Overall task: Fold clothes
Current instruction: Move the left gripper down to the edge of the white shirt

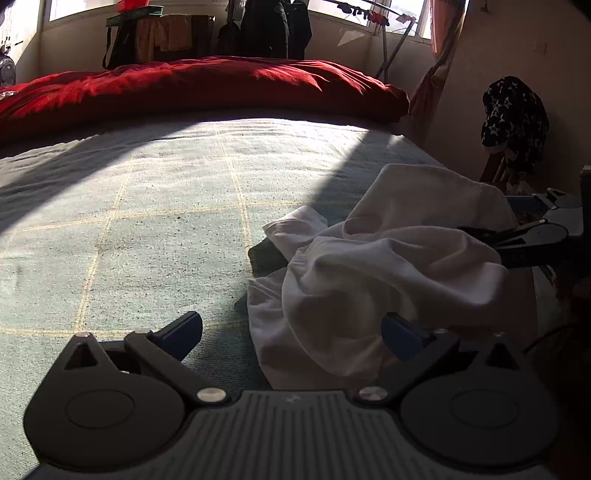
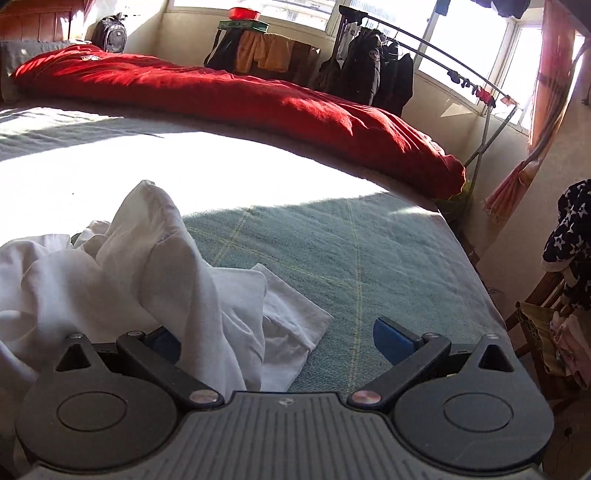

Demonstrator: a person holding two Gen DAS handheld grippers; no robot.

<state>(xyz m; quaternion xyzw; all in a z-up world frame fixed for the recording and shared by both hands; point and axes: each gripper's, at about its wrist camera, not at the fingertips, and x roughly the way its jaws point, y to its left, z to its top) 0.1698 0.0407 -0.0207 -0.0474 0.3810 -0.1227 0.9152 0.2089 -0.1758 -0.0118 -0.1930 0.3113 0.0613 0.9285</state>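
Crumpled white garment (image 1: 369, 273) lying in a heap on the green bed cover (image 1: 147, 221), toward 4 o'clock in the left wrist view and toward 9 o'clock in the right wrist view (image 2: 122, 266). One flat sleeve or corner spread out on the cover at about 6 o'clock of the right wrist view, the rest bunched in high folds.

Left gripper (image 1: 291, 332) low over the cover, jaws wide apart, nothing between them; right blue pad touching or just beside the edge of the cloth, left blue pad over bare cover. Right gripper (image 2: 277, 339) also wide open, with a fold of the white garment hanging down in the gap near the left pad, not pinched. Same right gripper seen in the left wrist view at 3 o'clock (image 1: 535, 229), partly hidden behind the heap.

Red quilt (image 2: 240, 103) rolled along the far side of the bed, at 12 o'clock. Behind it dark jackets (image 2: 373, 70) on a drying rack (image 2: 461, 77) under the windows. Star-patterned dark cloth (image 1: 515, 118) over a wooden chair (image 2: 543, 295) at 3 o'clock. Backpack (image 2: 109, 33) at 11 o'clock in the right wrist view.
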